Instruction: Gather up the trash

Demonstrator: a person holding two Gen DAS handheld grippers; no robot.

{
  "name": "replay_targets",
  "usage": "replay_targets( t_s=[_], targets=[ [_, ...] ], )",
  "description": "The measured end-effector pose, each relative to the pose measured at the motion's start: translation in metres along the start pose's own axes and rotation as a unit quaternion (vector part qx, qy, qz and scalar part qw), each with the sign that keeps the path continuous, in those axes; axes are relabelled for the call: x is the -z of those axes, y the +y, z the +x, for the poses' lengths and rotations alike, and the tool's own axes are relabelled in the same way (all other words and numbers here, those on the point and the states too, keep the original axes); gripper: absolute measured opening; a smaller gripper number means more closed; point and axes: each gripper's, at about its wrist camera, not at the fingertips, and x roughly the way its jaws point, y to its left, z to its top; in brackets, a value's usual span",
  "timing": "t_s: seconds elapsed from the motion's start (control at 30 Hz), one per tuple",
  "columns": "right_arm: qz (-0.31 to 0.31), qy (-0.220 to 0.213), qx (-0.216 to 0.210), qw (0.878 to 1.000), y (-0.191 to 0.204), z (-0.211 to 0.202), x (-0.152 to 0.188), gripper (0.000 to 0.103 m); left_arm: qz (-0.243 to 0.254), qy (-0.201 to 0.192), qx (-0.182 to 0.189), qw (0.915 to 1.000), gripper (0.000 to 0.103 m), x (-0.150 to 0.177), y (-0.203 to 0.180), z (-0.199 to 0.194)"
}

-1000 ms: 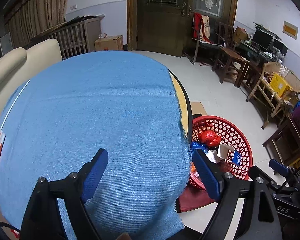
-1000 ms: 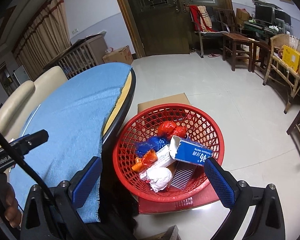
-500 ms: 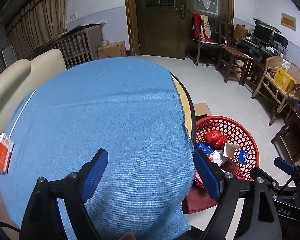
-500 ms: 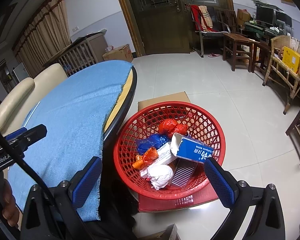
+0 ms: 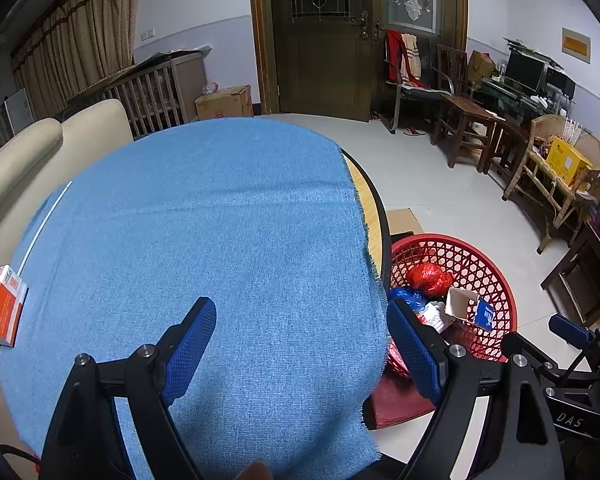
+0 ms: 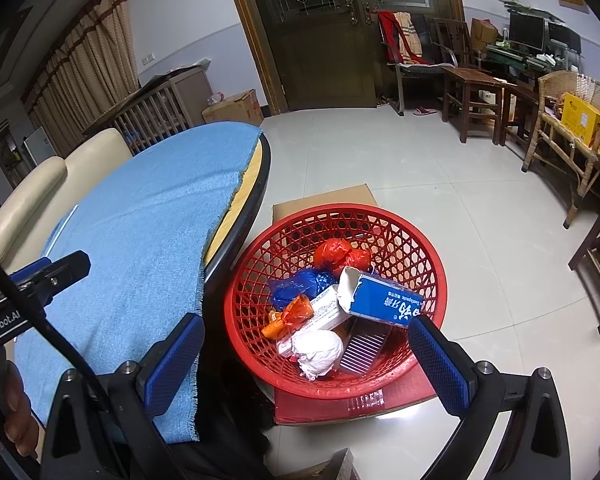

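Left tool [image 5: 300,330]: wide apart, empty, above blue-clothed table [image 5: 204,240]; orange box [image 5: 2,306] at its left edge. Right tool [image 6: 306,344]: wide apart, empty, over red basket [image 6: 432,264] holding trash.

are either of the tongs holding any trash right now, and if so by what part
Nothing is held. The left tongs are open over the blue cloth, and the right tongs are open above the red basket.

One red basket [image 6: 440,280] — two boxes, four wads; one orange box [image 5: 2,306].
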Motion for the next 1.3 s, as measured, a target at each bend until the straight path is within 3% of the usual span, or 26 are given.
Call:
replay_targets(
  t_s=[1.3],
  targets=[
    [0.002,-0.006,0.003,1.0,0.0003,-0.0035,-0.0026,0.103,0.006,-0.006,0.002,1.0,0.087,-0.0013,-0.0027,-0.0039]
  ],
)
